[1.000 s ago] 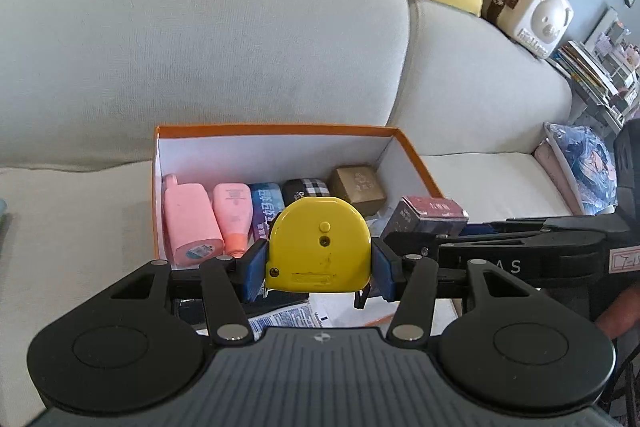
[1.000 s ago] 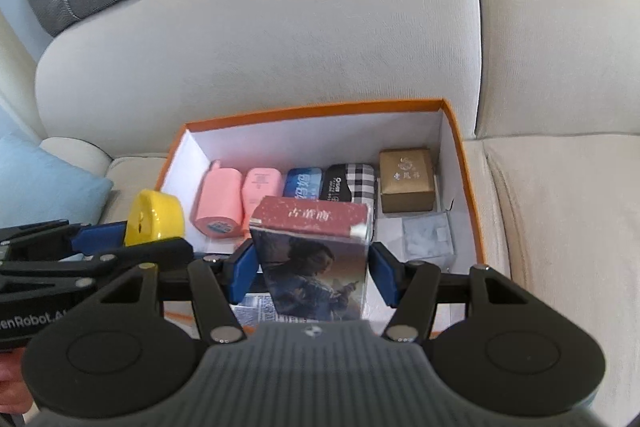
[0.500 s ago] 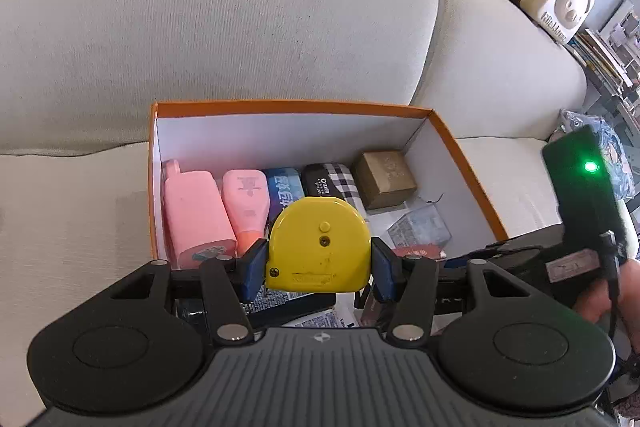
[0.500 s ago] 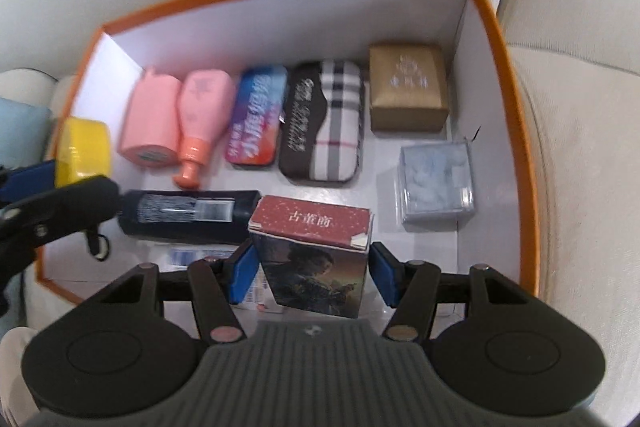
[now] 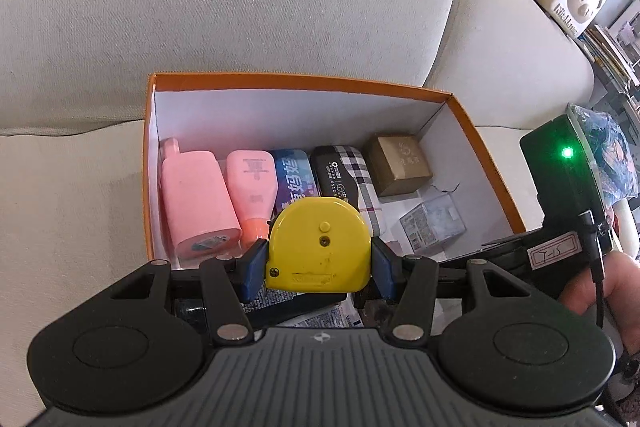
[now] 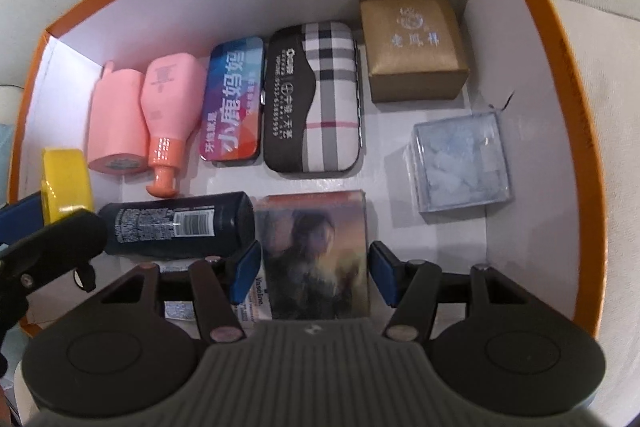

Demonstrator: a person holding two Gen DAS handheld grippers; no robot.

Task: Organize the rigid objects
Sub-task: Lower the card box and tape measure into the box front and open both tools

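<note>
Yellow tape measure [image 5: 318, 245] clamped between left gripper [image 5: 318, 269] pads, held above near edge of orange box [image 5: 296, 83]. Picture box [image 6: 314, 251] laid flat on box floor beside dark bottle [image 6: 178, 223]; right gripper [image 6: 314, 269] pads parted, small gaps seen either side.

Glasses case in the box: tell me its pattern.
The glasses case is white-grey-black plaid with a red stripe and a dark flap; right wrist view shows it best.
</note>
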